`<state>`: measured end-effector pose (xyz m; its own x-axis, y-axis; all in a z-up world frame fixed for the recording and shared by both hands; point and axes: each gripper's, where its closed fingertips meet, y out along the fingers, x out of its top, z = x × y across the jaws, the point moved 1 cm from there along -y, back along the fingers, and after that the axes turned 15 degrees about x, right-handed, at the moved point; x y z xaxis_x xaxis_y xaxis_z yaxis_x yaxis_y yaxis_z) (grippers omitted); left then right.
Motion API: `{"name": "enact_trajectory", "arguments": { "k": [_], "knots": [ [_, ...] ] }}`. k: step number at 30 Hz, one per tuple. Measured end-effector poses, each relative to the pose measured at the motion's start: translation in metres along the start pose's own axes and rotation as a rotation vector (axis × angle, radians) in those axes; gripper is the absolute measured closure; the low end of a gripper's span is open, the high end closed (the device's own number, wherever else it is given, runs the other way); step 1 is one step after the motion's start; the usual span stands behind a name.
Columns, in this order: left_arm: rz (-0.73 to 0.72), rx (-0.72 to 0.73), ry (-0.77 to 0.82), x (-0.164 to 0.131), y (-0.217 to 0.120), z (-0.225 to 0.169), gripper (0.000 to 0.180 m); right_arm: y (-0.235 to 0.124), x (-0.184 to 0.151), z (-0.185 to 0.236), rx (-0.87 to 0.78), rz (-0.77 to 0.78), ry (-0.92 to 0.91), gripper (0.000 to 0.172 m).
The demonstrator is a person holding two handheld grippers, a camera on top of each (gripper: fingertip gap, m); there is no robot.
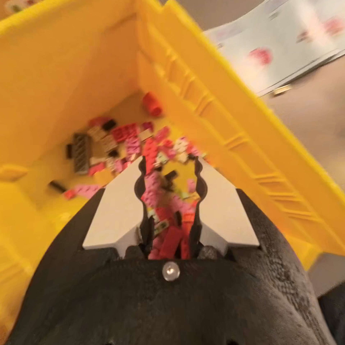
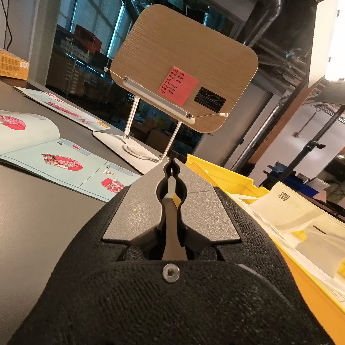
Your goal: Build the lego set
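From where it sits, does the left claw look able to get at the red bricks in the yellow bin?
Probably yes: the left claw is open inside the yellow bin, with loose red bricks just ahead and nothing between them.

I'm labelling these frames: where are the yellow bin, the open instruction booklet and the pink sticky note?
yellow bin (image 1: 78,78): left wrist view, inner wall.
open instruction booklet (image 2: 56,168): right wrist view, near page.
pink sticky note (image 2: 177,85): right wrist view, its middle.
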<state>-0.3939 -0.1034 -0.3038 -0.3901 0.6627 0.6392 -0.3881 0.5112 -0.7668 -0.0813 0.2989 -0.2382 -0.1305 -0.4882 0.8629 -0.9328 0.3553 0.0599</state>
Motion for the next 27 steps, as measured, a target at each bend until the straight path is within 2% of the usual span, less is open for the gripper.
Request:
{"name": "enact_trajectory", "arguments": {
  "k": [2,7,11,13,15,16,17,18,19,21,22,27],
  "knots": [
    [-0.002,-0.074,-0.011,0.005,0.006,-0.011,0.132,0.0,0.0,0.0,0.0,0.004,-0.004,0.172],
    [0.088,-0.044,0.083,-0.002,0.029,-0.012,0.14,0.001,-0.001,0.002,0.004,0.019,-0.021,0.172],
    [0.131,-0.081,0.135,-0.005,0.031,-0.015,0.154,0.002,-0.002,0.002,0.001,0.025,-0.026,0.172],
    [0.153,-0.032,0.141,-0.006,0.027,-0.005,0.172,0.002,-0.002,0.002,0.0,0.027,-0.026,0.172],
    [0.179,0.087,0.163,-0.011,0.024,0.014,0.179,0.002,-0.002,0.002,0.001,0.029,-0.029,0.172],
    [0.176,0.134,0.162,-0.012,0.023,0.021,0.176,0.002,-0.002,0.003,0.001,0.03,-0.03,0.172],
    [0.137,0.15,0.135,-0.008,0.021,0.023,0.161,0.002,-0.002,0.003,0.001,0.032,-0.031,0.172],
    [0.074,0.099,0.091,0.0,0.019,0.016,0.149,0.002,-0.002,0.003,0.001,0.032,-0.032,0.172],
    [0.015,-0.001,0.042,0.007,0.014,0.004,0.145,0.002,-0.002,0.003,0.0,0.033,-0.032,0.172],
    [-0.038,-0.193,-0.01,0.014,0.006,-0.019,0.147,0.002,-0.003,0.002,0.0,0.033,-0.031,0.172],
    [-0.027,-0.233,-0.001,0.012,0.007,-0.024,0.148,0.002,-0.003,0.003,0.0,0.033,-0.032,0.172],
    [0.078,-0.209,0.18,-0.011,0.022,-0.036,0.152,0.003,-0.003,0.003,0.001,0.034,-0.034,0.172]
  ]
}}
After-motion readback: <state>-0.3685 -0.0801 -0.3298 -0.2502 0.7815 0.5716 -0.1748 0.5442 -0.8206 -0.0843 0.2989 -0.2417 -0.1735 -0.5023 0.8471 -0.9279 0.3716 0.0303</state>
